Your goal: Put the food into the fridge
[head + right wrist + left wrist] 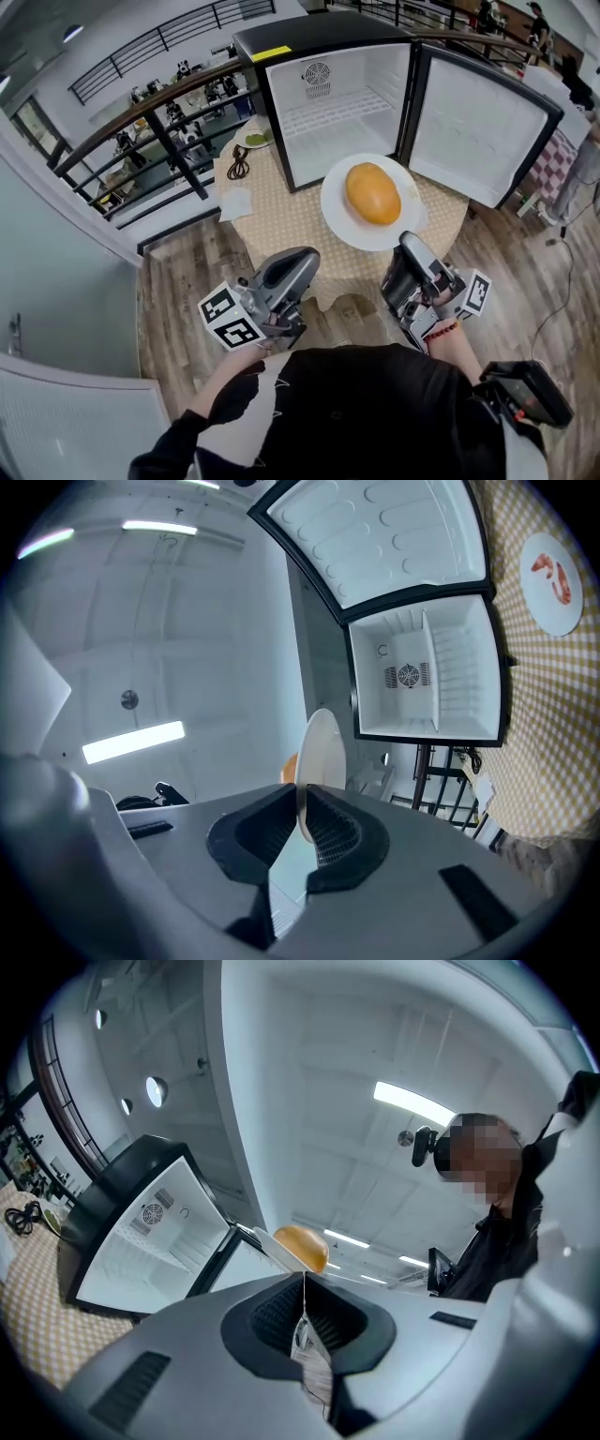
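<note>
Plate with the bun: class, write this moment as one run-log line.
plate with bun: held before fridge, door open | left gripper: shut on plate rim | right gripper: shut on plate rim

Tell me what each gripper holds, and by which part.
The right gripper is shut on the plate at its rim, with the food lying on it. The left gripper is shut and holds nothing.

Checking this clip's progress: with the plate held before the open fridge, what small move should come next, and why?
Probably ease the plate forward into the fridge, kept level. The right gripper has its fingers shut on the plate's rim, the bun sits loose on top, the door stands wide open, and the fridge looks bare inside.
</note>
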`<control>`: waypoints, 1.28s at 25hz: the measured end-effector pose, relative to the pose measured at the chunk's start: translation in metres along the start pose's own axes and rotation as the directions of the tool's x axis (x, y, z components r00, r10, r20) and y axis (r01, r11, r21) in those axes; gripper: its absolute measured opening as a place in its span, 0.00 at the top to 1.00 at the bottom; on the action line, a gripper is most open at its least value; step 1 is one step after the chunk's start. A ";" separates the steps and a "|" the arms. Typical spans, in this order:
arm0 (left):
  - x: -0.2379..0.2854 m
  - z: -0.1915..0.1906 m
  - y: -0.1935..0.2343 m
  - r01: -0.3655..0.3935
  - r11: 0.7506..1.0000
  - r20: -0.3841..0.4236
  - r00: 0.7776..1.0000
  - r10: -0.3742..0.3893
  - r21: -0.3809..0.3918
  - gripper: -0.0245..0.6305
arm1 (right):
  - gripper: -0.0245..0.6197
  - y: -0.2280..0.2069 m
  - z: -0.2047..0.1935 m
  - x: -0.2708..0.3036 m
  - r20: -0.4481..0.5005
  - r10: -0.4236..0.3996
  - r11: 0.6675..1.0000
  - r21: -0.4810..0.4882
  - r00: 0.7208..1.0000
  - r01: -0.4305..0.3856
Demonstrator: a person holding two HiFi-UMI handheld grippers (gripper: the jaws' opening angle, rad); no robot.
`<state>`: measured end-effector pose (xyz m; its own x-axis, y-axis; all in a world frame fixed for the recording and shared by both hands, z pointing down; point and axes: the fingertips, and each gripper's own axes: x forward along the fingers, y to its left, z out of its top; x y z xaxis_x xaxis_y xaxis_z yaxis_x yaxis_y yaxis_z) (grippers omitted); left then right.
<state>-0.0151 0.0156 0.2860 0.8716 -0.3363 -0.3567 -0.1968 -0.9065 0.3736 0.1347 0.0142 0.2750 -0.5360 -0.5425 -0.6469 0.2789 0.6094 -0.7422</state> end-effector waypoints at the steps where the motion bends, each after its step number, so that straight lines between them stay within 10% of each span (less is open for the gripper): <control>1: 0.003 0.002 0.004 -0.006 1.000 0.009 1.000 0.006 0.003 0.93 | 0.90 -0.002 0.004 0.002 -0.007 0.003 1.000 0.002 1.000 -0.003; 32: 0.045 -0.037 0.049 -0.066 0.998 -0.020 0.998 0.065 -0.019 0.94 | 0.90 -0.051 0.081 0.019 -0.042 -0.004 1.000 0.002 0.999 0.004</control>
<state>0.0311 -0.0345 0.3201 0.8656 -0.3895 -0.3146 -0.2449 -0.8775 0.4124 0.1753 -0.0744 0.2868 -0.5698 -0.5204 -0.6360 0.2780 0.6063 -0.7451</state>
